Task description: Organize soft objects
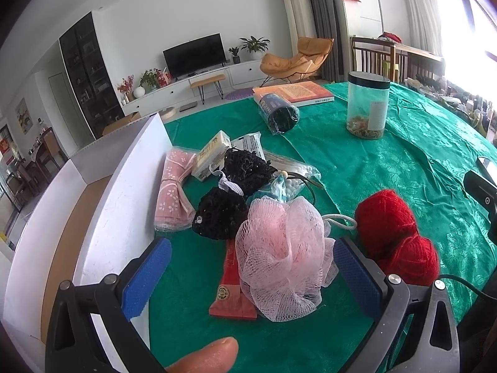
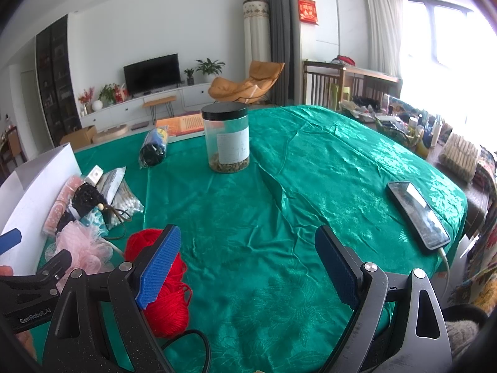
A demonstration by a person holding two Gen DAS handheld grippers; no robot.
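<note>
Loofah (image 1: 279,255), pink mesh, sits between the wide-open, empty left tongs (image 1: 251,276); probably light and squashy, so pinch mid-bunch. Yarn (image 1: 394,236) at 3 o'clock; right tongs (image 2: 248,267) gape empty.

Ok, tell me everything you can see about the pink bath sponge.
The pink bath sponge is a crumpled ball of pale pink mesh with a white cord loop. It sits on the green tablecloth, overlapping a red packet, between the open left gripper fingers. Red yarn lies to its right.
</note>
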